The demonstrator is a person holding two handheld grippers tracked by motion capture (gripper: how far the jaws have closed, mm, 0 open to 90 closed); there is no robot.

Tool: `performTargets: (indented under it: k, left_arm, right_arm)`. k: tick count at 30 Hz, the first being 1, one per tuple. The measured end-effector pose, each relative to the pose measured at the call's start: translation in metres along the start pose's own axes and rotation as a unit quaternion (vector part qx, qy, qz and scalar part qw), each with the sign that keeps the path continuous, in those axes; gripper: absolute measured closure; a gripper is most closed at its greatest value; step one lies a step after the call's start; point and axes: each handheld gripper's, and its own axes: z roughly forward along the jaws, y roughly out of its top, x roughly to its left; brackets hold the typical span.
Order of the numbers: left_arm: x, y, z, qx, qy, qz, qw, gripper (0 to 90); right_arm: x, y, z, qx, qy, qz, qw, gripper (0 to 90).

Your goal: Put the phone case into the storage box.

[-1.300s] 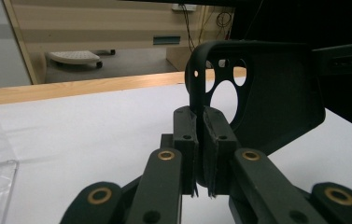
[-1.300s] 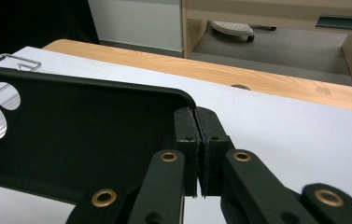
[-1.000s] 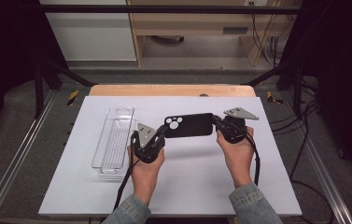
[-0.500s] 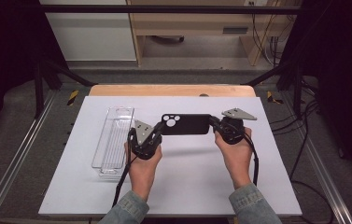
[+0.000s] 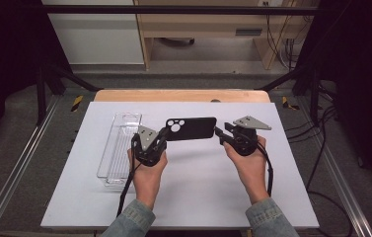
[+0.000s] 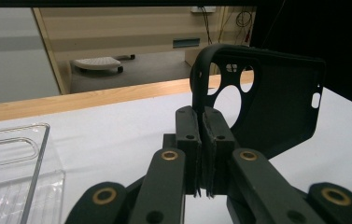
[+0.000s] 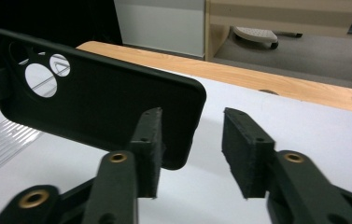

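Looking down from the high view, there's a matte black phone case [image 5: 191,129] held up off the white counter [image 5: 188,197], long axis running side to side between the two hands, camera cutouts toward the left gripper [image 5: 160,139]. That left one is clamped right on the camera-hole end. The right gripper [image 5: 220,134] sits at the plain end, just beside it. Off to the left, lying flat, is a clear plastic case [image 5: 119,148], ribbed-looking and glossy, long axis running away from the person.

From the left gripper view, the two black fingers [image 6: 190,135] are clenched tight on the thin rim of the phone case [image 6: 276,107], which stands on edge and stretches off to the right. You can see the soft rubbery finish, rounded corners, one big round hole with smaller ones above, and a little slot near the far end. The clear plastic case [image 6: 10,168] shows in the bottom left corner with its oblong cutout, and a wooden edge [image 6: 85,100] runs behind the white sheet.

From the right gripper view, the fingers [image 7: 150,144] have just been opening and now stand released, a clear gap between them. The rounded plain end of the phone case [image 7: 103,105] hangs by the left finger, not pinched, with the holes at the far end.
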Motion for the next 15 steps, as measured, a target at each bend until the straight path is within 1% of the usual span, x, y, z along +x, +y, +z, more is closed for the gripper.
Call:
performTargets:
  k: [1, 2, 3, 5, 6, 7, 8, 9, 11, 12, 15]
  left_arm:
    - [0.001, 0.0, 0.0, -0.001, 0.0, 0.0, 1.0, 86.1]
    - [0.001, 0.0, 0.0, -0.001, 0.0, 0.0, 1.0, 86.1]
    - [0.003, 0.001, -0.001, -0.002, 0.001, -0.001, 1.0, 86.1]
    - [0.004, 0.002, -0.003, -0.001, 0.001, 0.0, 1.0, 86.1]
    - [0.005, 0.003, -0.003, -0.001, 0.0, 0.0, 1.0, 86.0]
    - [0.005, 0.003, -0.003, -0.001, 0.0, 0.0, 1.0, 86.1]
    - [0.007, 0.004, -0.004, -0.001, 0.001, 0.002, 1.0, 86.1]
    - [0.008, 0.005, -0.005, 0.001, 0.001, 0.005, 1.0, 86.0]
    - [0.01, 0.006, -0.005, 0.002, 0.001, 0.008, 1.0, 86.1]
    - [0.012, 0.007, -0.006, 0.008, -0.002, 0.009, 0.9999, 86.1]
    - [0.016, 0.01, -0.007, 0.012, -0.004, 0.014, 0.9998, 86.0]
  right_arm:
    - [0.0, 0.0, 0.0, -0.001, 0.002, 0.0, 1.0, 51.5]
    - [0.0, 0.0, 0.0, -0.001, 0.002, 0.0, 1.0, 51.5]
    - [0.0, -0.001, -0.002, -0.003, 0.007, -0.002, 1.0, 47.4]
    - [-0.002, -0.002, -0.003, -0.012, 0.009, -0.005, 0.9999, 44.6]
    - [-0.002, -0.003, -0.004, -0.015, 0.008, -0.006, 0.9998, 42.8]
    - [-0.002, -0.003, -0.004, -0.015, 0.008, -0.006, 0.9998, 42.8]
    - [-0.003, -0.005, -0.004, -0.018, 0.008, -0.006, 0.9998, 40.5]
    - [-0.005, -0.008, -0.005, -0.02, 0.004, -0.011, 0.9997, 36.8]
    - [-0.006, -0.01, -0.005, -0.022, 0.003, -0.011, 0.9997, 36.0]
    - [-0.007, -0.012, -0.006, -0.024, 0.004, -0.01, 0.9997, 35.1]
    - [-0.01, -0.018, -0.008, -0.028, 0.002, -0.006, 0.9996, 30.5]
